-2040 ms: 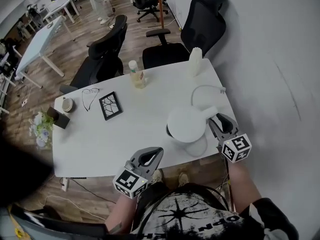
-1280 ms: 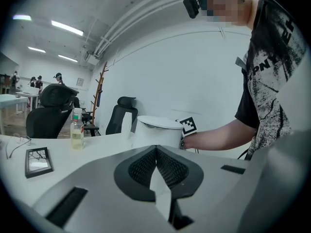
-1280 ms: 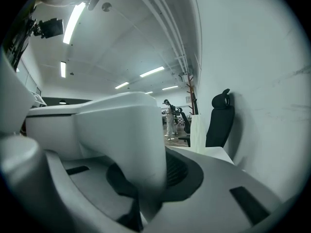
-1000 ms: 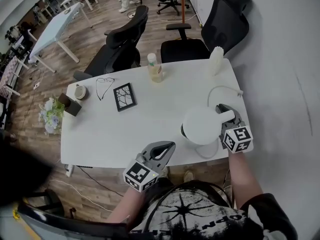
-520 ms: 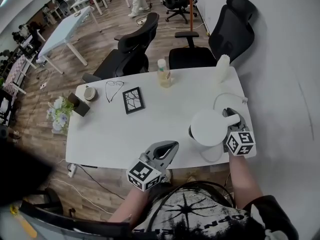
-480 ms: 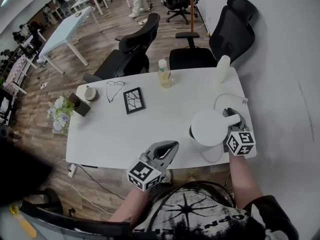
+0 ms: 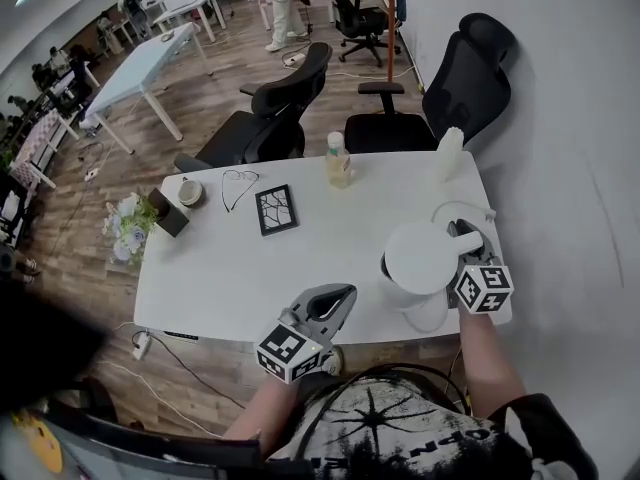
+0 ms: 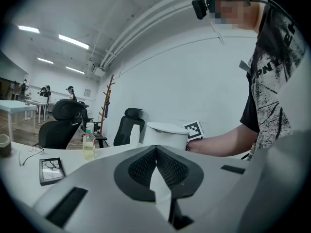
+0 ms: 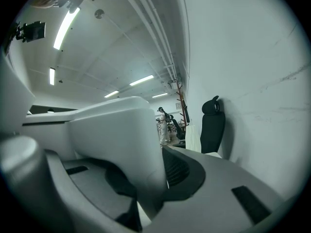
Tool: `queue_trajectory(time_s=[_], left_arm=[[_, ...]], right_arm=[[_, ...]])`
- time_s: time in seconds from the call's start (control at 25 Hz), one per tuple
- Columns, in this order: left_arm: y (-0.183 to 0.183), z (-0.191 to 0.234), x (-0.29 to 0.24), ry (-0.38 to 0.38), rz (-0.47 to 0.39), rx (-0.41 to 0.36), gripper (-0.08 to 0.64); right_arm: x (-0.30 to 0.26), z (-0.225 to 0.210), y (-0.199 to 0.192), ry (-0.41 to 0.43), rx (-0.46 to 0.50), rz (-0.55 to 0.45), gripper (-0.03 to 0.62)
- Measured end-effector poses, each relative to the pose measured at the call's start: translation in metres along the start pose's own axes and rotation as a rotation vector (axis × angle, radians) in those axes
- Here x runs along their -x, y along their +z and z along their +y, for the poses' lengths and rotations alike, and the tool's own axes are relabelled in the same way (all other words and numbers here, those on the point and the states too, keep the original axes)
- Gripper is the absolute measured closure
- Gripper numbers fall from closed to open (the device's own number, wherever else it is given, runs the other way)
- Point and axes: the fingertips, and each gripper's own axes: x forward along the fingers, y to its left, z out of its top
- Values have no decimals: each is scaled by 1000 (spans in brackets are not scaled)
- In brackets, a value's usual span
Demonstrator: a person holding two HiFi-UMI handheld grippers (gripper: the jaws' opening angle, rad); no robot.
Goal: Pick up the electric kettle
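Right hand-held gripper (image 7: 462, 240) grips the handle of the electric kettle (image 7: 420, 258) at the near right corner of the desk (image 7: 250, 268).
The white handle (image 9: 126, 140) fills the space between its jaws, which have just been opening a little, and the pads touch it. The left hand-held gripper (image 7: 340, 296), jaws closed and empty, hovers at the near desk edge, well apart from the kettle.
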Motion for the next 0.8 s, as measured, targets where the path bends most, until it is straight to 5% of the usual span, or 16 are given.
queue_trajectory(time_s=[0.8], left_arm=[[-17, 37, 90, 189, -10, 36, 551]], right_arm=[[-65, 131, -21, 212, 0, 39, 508]])
